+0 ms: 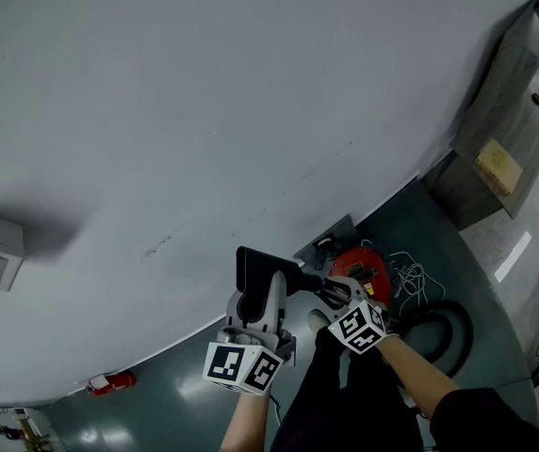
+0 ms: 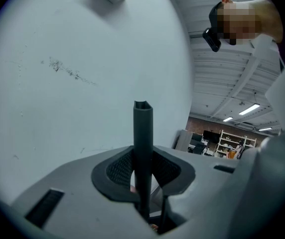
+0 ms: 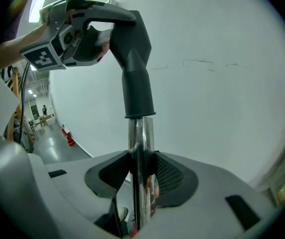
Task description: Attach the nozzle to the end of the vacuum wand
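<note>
Black on chrome: clamps left tongs [image 2: 143, 172] on nozzle [image 2: 142, 126], right tongs [image 3: 141, 177] on vacuum wand [image 3: 140, 141]; seemingly joined just beyond right tongs.

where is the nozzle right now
In the head view the nozzle is low at centre, before the grey wall, clamped in the left tool; its sleeve sits over the chrome wand held by the right tool.

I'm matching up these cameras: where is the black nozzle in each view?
Head view: nozzle low centre, against the wall.
Left gripper view: nozzle centre, upright between its jaws.
Right gripper view: nozzle upper centre, atop the chrome wand.
Shared landmark: the white wall behind it.
</note>
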The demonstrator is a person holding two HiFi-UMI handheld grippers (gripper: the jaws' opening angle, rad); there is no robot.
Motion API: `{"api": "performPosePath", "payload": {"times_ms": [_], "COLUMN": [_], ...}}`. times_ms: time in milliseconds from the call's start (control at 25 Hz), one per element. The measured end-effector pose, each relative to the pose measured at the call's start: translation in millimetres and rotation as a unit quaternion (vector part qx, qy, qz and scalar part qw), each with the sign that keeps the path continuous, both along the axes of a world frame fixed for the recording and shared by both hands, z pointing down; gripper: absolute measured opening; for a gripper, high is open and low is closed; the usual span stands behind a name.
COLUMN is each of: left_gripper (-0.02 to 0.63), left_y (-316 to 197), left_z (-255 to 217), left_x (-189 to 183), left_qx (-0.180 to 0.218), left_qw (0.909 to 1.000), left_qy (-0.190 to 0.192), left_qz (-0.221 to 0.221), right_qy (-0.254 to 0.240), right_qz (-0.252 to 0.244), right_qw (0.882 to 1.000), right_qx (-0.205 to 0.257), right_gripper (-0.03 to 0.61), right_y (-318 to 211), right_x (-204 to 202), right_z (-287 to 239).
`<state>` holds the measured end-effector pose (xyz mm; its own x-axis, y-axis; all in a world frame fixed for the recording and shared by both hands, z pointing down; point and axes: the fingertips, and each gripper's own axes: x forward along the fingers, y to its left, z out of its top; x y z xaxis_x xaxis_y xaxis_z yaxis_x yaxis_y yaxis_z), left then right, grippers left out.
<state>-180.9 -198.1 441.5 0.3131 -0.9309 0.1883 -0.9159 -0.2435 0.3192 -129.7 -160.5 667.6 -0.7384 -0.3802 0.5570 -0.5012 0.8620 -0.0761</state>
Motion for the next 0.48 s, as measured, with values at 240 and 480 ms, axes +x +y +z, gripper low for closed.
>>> {"api": "performPosePath", "payload": {"times_ms": [240, 480], "left_gripper": [0.086, 0.086], "left_y": [0.5, -5.7], "left_z": [4.3, 9.5], "left_x": [2.7, -6.2], "left_qx": [0.004, -0.009], "left_qw": [0.9999, 0.9999], "left_qy": [-0.012, 0.008], "left_qz": [0.003, -0.007], "right_qy": [-0.002, -0.003], "right_qz": [-0.002, 0.001], "right_qw": [1.0, 1.0], "right_qx": [0.002, 0.008], "right_gripper": [0.164, 0.163], "right_y": [-0.6, -1.2], "right_x": [-0.6, -1.1], "right_z": [-0.6, 0.4]}}
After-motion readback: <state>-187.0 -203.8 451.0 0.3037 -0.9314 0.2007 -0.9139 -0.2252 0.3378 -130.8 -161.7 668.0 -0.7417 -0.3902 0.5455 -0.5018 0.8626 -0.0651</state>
